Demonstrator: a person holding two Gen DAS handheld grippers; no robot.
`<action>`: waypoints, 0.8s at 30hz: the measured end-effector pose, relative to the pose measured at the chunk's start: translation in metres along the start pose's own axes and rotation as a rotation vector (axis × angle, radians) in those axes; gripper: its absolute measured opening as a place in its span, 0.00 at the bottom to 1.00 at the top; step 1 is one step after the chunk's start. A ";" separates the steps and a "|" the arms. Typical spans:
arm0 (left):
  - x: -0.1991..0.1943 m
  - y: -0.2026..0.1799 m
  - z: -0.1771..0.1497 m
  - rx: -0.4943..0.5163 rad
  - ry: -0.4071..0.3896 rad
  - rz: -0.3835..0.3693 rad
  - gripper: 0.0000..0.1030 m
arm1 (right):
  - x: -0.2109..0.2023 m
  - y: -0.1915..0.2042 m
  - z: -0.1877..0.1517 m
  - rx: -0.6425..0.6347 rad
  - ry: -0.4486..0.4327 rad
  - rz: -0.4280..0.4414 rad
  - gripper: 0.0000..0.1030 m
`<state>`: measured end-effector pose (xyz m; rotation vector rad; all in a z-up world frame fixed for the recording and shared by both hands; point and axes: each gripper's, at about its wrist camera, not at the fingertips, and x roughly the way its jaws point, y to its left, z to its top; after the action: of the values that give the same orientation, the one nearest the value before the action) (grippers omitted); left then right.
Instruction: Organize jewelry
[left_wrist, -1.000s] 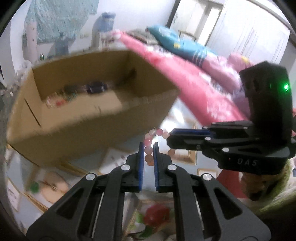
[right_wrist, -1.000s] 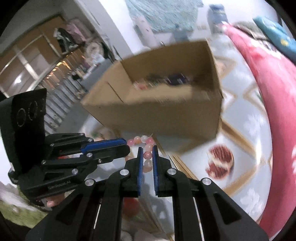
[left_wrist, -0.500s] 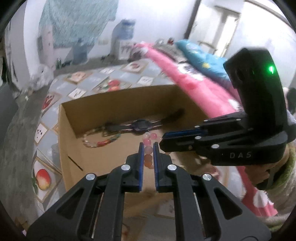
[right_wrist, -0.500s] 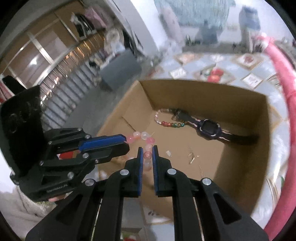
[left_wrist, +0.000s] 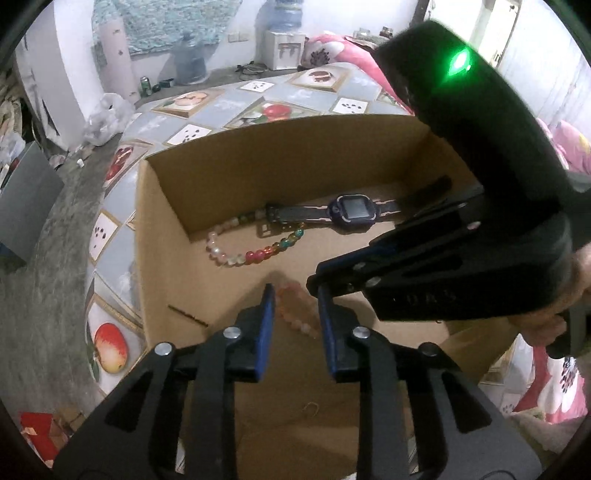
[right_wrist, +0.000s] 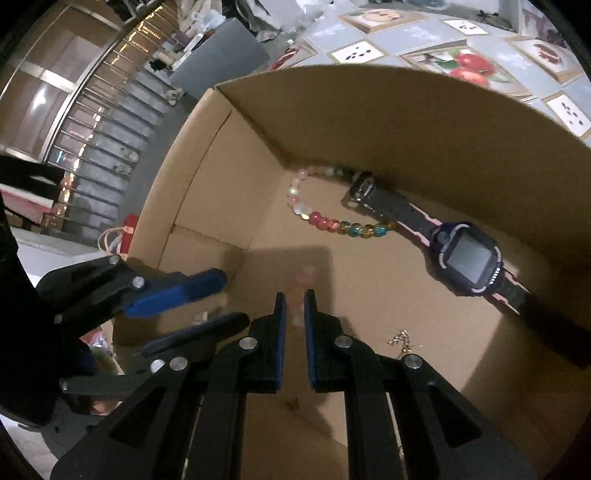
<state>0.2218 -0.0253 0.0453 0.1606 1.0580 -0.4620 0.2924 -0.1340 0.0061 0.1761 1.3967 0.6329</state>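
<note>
Fruit-print mat under cardboard box (left_wrist: 162, 236). Left hand-held gripper (left_wrist: 293, 295) jaws opening w/ pink bead bracelet (left_wrist: 297, 310) between; right hand-held gripper (right_wrist: 293, 299) clamped on it.

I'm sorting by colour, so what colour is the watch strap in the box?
The watch strap is black with pink edging, clearest in the right wrist view.

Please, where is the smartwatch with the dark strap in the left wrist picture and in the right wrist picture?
Left wrist view: the smartwatch lies on the cardboard box floor, upper centre, along the far wall.
Right wrist view: the smartwatch lies at the right, running diagonally on the box floor.
Shared landmark: the multicoloured bead bracelet at the strap's buckle end in both views.
</note>
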 end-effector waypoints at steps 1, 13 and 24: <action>-0.002 0.001 0.000 -0.005 -0.006 0.001 0.23 | -0.002 0.000 0.000 0.005 -0.006 0.007 0.10; -0.098 0.003 -0.042 -0.047 -0.335 0.027 0.51 | -0.139 0.003 -0.083 -0.025 -0.394 0.027 0.26; -0.035 0.044 -0.058 -0.299 -0.138 -0.004 0.67 | -0.139 -0.091 -0.163 0.380 -0.528 -0.128 0.43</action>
<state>0.1811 0.0443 0.0433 -0.1367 0.9798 -0.3094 0.1600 -0.3205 0.0510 0.5132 0.9905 0.1836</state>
